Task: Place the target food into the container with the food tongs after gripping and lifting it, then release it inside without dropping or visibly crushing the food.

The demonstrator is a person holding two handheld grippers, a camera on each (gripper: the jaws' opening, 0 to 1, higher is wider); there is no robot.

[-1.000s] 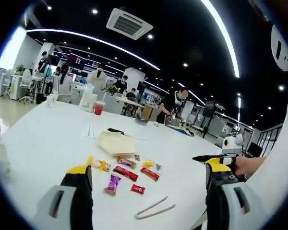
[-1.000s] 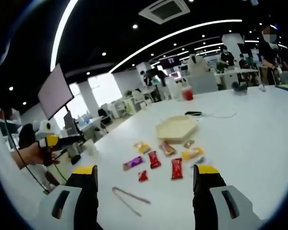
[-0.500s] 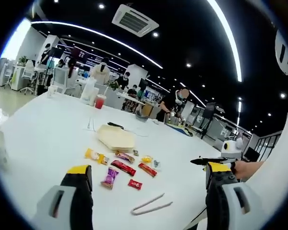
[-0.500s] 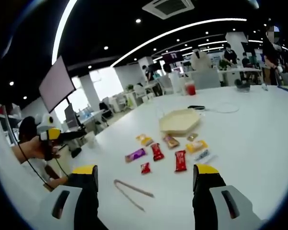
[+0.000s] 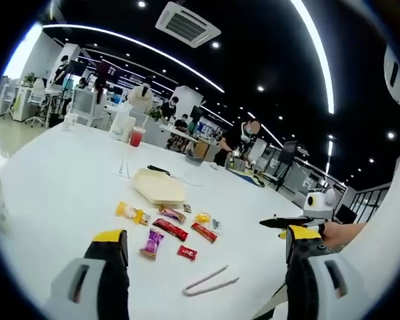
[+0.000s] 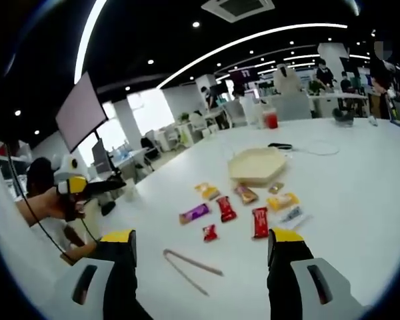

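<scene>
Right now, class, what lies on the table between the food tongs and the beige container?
In the right gripper view, scattered snack packets lie between the tongs and the container.

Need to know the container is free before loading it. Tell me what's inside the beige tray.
The beige tray looks bare inside; its near wall hides part of the floor. The snack packets lie outside on the white table.

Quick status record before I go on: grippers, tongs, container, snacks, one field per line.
left gripper: open, holding nothing, above the table
right gripper: open, holding nothing
tongs: lying flat on the table, untouched, nearest the grippers
container: pale hexagonal tray beyond the snacks, no food seen in it
snacks: small wrapped packets scattered between tongs and container, including a purple packet and a red packet
</scene>
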